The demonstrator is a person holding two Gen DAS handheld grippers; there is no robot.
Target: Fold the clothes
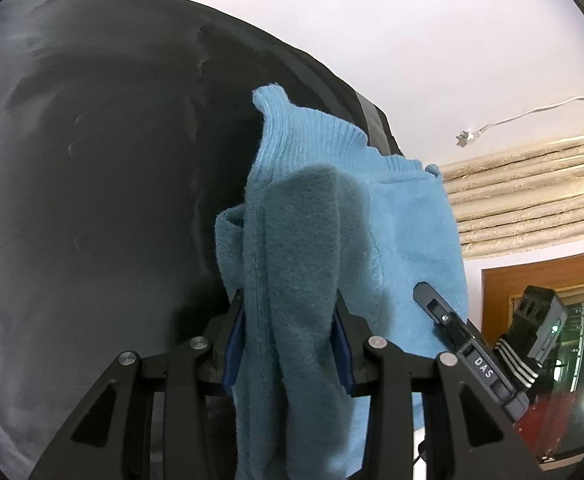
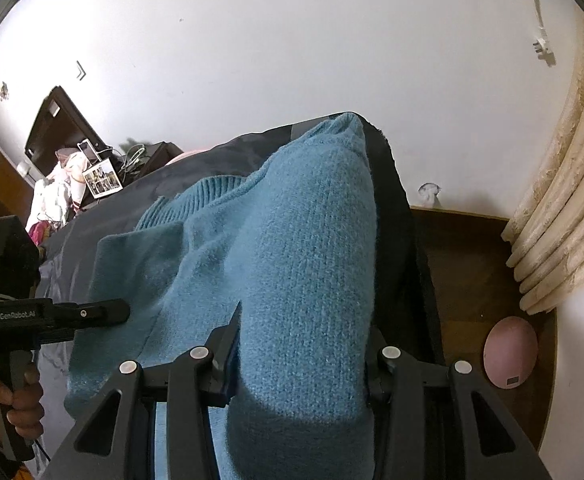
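Observation:
A blue knit sweater lies partly on a dark bedspread. In the left wrist view a thick fold of it stands up between the fingers of my left gripper, which is shut on it. The sweater's ribbed hem points away toward the bed's far edge. In the right wrist view another bunched part of the sweater fills my right gripper, which is shut on it. Each gripper shows beside the other: the right gripper at the sweater's right, the left gripper at its left, held by a hand.
The bed's corner drops to a wooden floor on the right. There a pink oval object lies below cream curtains. A white cable with a plug hangs on the wall. A cluttered dark dresser stands beyond the bed.

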